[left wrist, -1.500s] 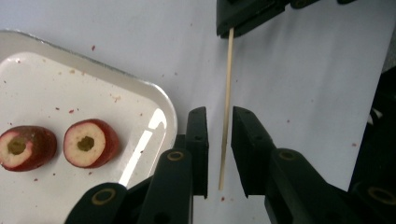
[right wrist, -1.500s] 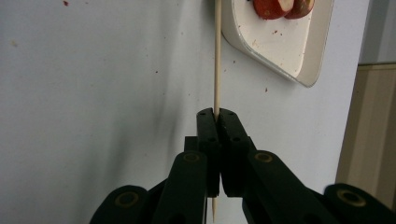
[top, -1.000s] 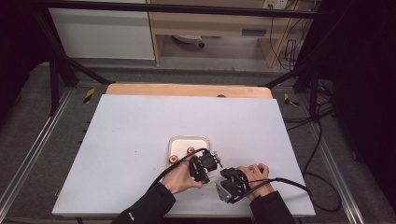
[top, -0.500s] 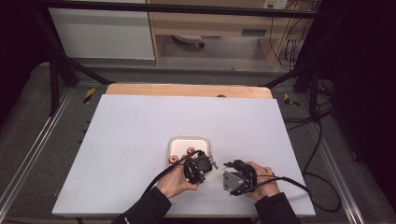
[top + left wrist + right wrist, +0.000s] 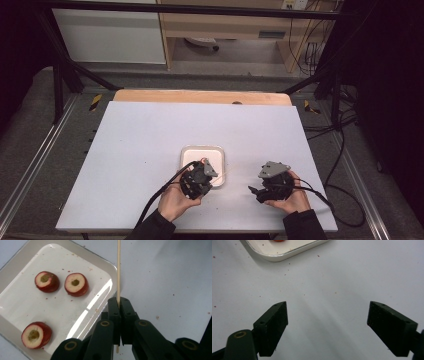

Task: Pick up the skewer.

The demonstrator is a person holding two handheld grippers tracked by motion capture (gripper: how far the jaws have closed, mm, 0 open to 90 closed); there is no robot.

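Skewer [image 5: 118, 270] is pinched upright in left tool [image 5: 120, 305], beside tray [image 5: 15, 272] on bench [image 5: 150, 150]; right tool [image 5: 327, 322] has just been spreading, nothing between its jaws; threading step judged ahead; a hawthorn slice [image 5: 76, 284] must be picked next.

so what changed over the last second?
The two grippers have drawn apart: the right gripper slid away to the right, its jaws have just been opening, nothing between them. The left gripper shifted slightly, still shut on the wooden skewer beside the tray. Unchanged: tray position, three red fruit pieces still in it.
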